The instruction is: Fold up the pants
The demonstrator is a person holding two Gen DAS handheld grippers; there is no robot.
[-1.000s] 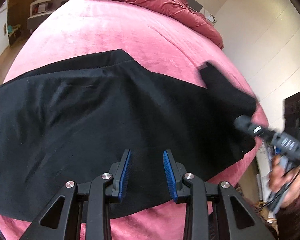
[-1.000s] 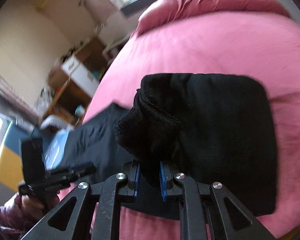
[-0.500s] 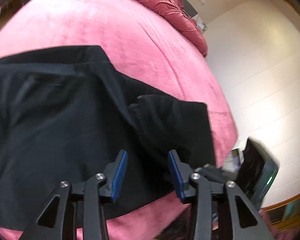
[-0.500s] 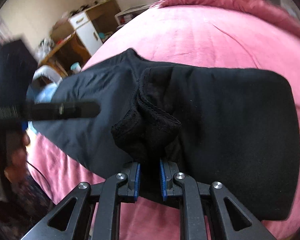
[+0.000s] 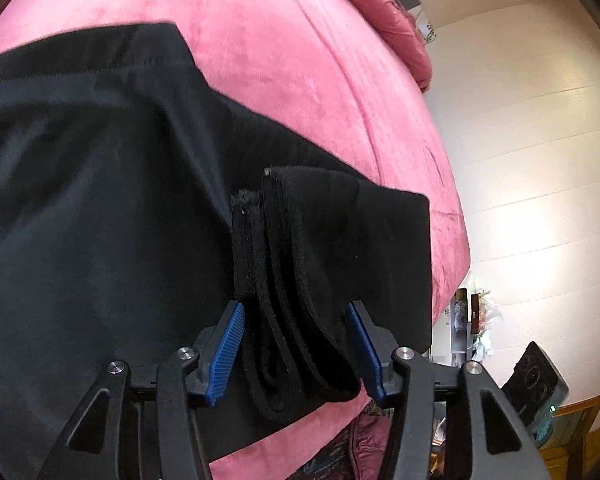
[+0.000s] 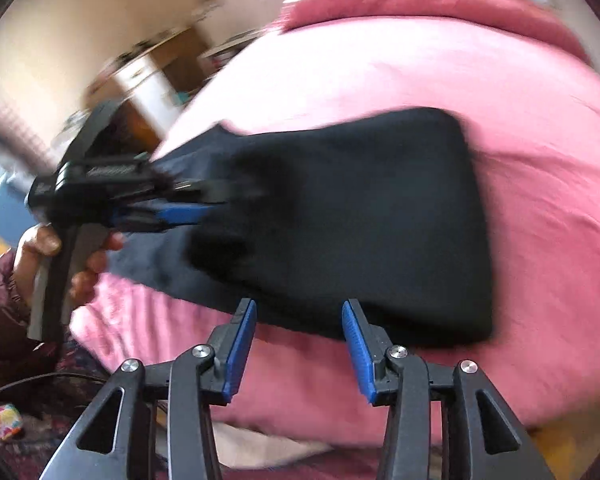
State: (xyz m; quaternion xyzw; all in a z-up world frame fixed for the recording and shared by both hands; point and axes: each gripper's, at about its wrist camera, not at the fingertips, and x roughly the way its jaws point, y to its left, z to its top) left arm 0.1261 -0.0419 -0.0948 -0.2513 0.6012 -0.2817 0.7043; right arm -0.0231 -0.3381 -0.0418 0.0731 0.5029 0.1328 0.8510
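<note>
**Right gripper lets go, left moves in on the waistband**

The right gripper (image 6: 298,348) has dropped the bunched cloth, jaws opening over bare pink bedspread (image 6: 540,208). The left gripper (image 5: 296,354) opens too, pads straddling the stacked waistband without pressing. The black pants (image 5: 100,220) lie folded on the bed. No legible writing anywhere.

I see the pants (image 5: 100,220) as matt black cloth, with a fuzzy nap on the folded waistband edge. The bed (image 5: 300,60) wears a pink, velvety plush cover. My left gripper (image 5: 296,344) has matt black plastic arms, ribbed blue pads and shiny metal rivets.
</note>
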